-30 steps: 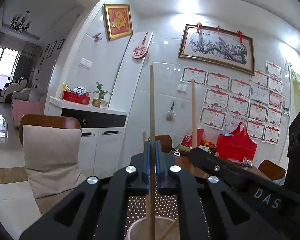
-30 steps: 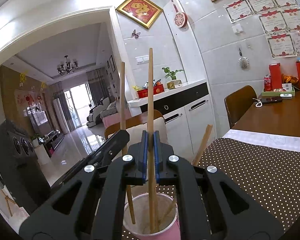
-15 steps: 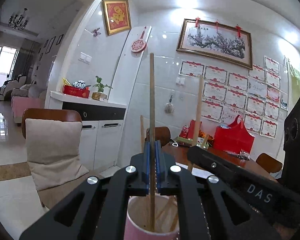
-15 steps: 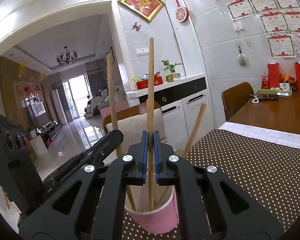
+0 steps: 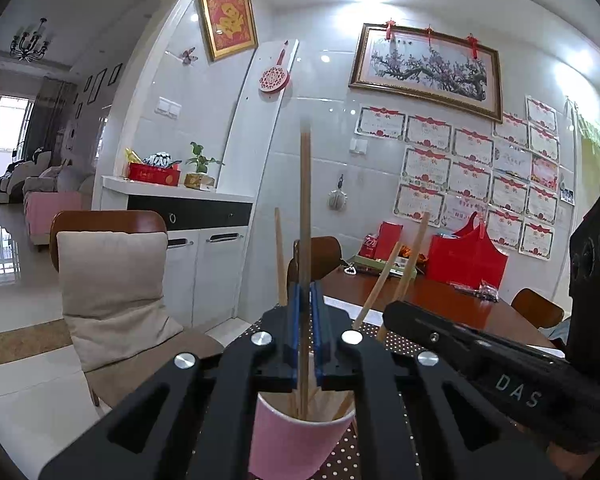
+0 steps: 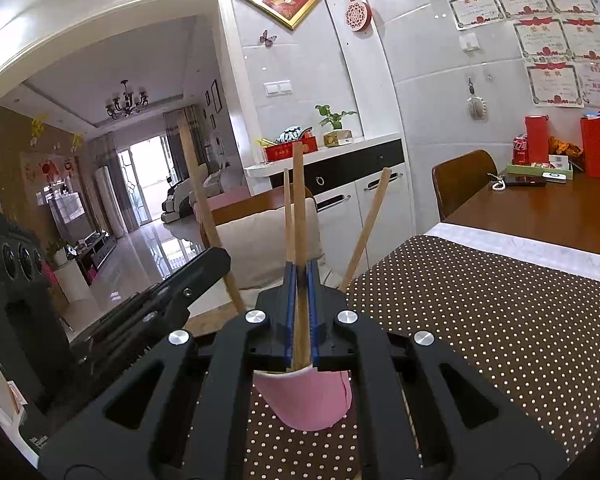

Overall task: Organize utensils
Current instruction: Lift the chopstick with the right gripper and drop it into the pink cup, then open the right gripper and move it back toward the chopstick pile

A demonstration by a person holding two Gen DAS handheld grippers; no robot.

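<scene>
Each claw, left (image 5: 305, 320) and right (image 6: 300, 304), grips one chopstick (image 5: 305, 208) upright, tips lowered into the pink cup (image 5: 292, 436) just below for storage.

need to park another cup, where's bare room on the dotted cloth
Free: the dotted cloth to the right of the pink cup, up to the white strip bordering the brown table. Crowded: around the cup, where both grippers hold chopsticks, and the table's far end by the red bags.
</scene>
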